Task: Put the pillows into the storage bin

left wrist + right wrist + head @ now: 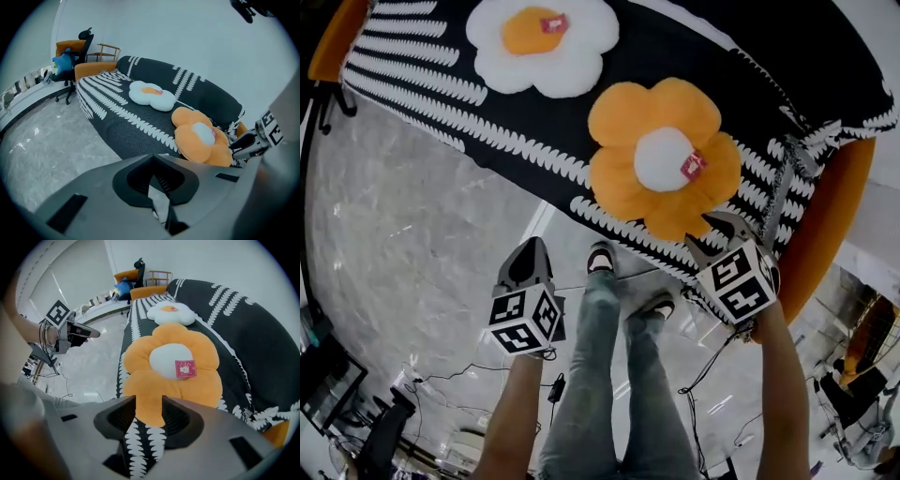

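Note:
Two flower pillows lie on a sofa [412,75] draped in a black-and-white cover. The orange pillow with a white centre [666,155] [171,366] [201,136] rests near the seat's front edge. A white pillow with an orange centre [542,42] [151,94] [171,312] lies farther along. My right gripper [720,230] [149,401] is open at the orange pillow's near petal, which shows between its jaws. Over the floor in front of the sofa, my left gripper [530,248] [153,159] is shut and holds nothing. No storage bin is in view.
The person's legs and shoes [609,337] stand on the marble floor [403,244] between the grippers. Cables [698,394] trail on the floor behind. An orange sofa arm [825,225] is at the right. A black office chair [77,51] and a wooden chair [108,50] stand beyond the sofa's far end.

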The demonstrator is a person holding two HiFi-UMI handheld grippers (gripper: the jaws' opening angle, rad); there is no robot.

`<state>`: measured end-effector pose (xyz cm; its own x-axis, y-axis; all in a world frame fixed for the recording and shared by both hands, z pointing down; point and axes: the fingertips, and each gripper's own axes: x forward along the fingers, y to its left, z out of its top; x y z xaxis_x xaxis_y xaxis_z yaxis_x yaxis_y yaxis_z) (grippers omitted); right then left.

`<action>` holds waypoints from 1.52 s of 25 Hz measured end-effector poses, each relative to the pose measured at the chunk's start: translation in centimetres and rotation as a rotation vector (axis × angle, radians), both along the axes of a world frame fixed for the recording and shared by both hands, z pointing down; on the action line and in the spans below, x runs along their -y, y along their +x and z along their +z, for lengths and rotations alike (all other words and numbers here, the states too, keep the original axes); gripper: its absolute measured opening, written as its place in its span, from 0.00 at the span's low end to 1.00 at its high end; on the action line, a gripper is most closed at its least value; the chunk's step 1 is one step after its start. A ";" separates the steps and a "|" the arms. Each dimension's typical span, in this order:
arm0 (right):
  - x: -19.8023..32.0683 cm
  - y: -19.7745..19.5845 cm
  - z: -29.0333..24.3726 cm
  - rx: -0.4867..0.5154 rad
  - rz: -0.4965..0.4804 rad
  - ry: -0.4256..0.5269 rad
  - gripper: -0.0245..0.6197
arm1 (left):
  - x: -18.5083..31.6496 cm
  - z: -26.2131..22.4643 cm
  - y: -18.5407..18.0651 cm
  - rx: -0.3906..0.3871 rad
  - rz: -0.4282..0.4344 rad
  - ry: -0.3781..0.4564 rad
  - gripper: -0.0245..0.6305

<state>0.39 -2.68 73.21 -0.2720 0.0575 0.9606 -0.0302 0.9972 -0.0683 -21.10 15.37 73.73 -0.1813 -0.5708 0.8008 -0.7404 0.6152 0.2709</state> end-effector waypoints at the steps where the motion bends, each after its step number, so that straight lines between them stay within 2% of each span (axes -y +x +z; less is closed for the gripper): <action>1: 0.0 0.0 0.5 -0.016 -0.006 0.004 0.31 | -0.1 0.3 -0.2 -0.005 0.000 -0.005 0.05; 5: -0.1 -0.2 2.5 -0.061 -0.028 0.019 0.32 | -0.2 1.4 -1.1 -0.015 0.003 -0.012 0.05; 14: -0.2 -0.1 3.9 -0.076 -0.017 0.037 0.30 | 0.2 2.3 -2.2 -0.009 0.017 -0.008 0.05; 18: 0.0 -0.2 4.2 -0.086 -0.032 0.048 0.23 | 0.3 2.2 -2.3 -0.004 0.019 -0.007 0.05; 22: 0.4 -0.6 3.9 -0.094 -0.017 0.066 0.07 | 0.4 2.1 -2.4 -0.015 0.022 -0.005 0.05; 31: 0.7 -1.1 1.9 -0.074 -0.015 0.057 0.05 | 1.2 0.2 -2.0 -0.004 0.017 0.016 0.05; 38: 2.0 -2.6 -2.7 -0.057 -0.026 0.092 0.05 | 2.6 -3.1 -2.4 0.018 0.009 0.057 0.05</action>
